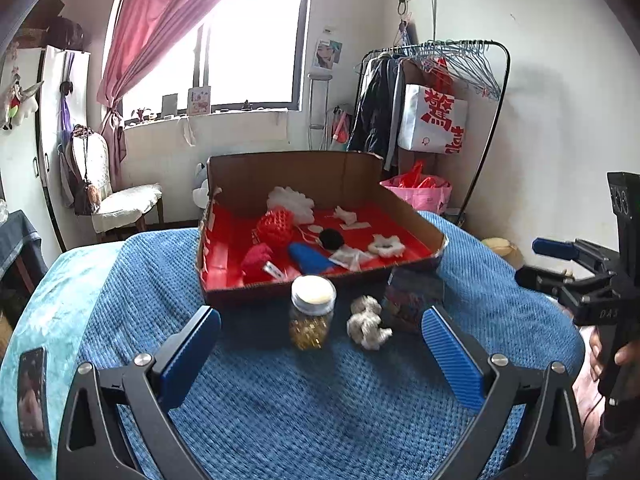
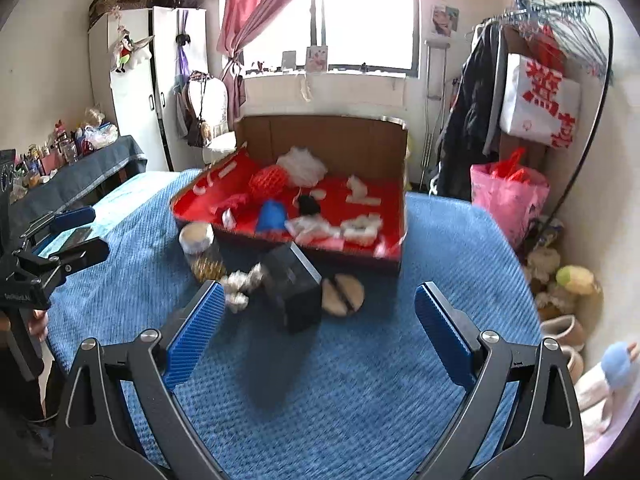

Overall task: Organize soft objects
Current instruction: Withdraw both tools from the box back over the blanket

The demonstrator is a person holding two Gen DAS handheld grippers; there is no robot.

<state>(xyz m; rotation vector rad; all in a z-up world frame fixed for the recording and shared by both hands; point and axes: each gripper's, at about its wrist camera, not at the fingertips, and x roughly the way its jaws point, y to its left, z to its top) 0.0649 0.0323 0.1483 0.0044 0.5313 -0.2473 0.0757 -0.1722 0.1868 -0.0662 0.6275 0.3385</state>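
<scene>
A cardboard box (image 1: pixel 416 216) with a red lining sits on the blue blanket and holds several soft things: a red knitted ball (image 1: pixel 276 226), a blue piece (image 1: pixel 310 258), a black pom-pom (image 1: pixel 331 239), white scrunchies. In front of it lie a whitish fluffy scrunchie (image 1: pixel 366 322), a jar (image 1: pixel 312 310) and a dark box (image 1: pixel 414 296). My left gripper (image 1: pixel 320 344) is open and empty, just short of the jar and scrunchie. My right gripper (image 2: pixel 316 320) is open and empty, near the dark box (image 2: pixel 294 288) and a round tan disc (image 2: pixel 343 289). The scrunchie also shows in the right wrist view (image 2: pixel 240 284).
A phone (image 1: pixel 34 398) lies on the turquoise cover at the left. A clothes rack (image 1: pixel 436 92) and pink bag (image 2: pixel 508 196) stand at the right, a chair (image 1: pixel 124 200) and cluttered side table (image 2: pixel 72 160) at the left. Plush toys (image 2: pixel 576 280) lie on the floor at the right.
</scene>
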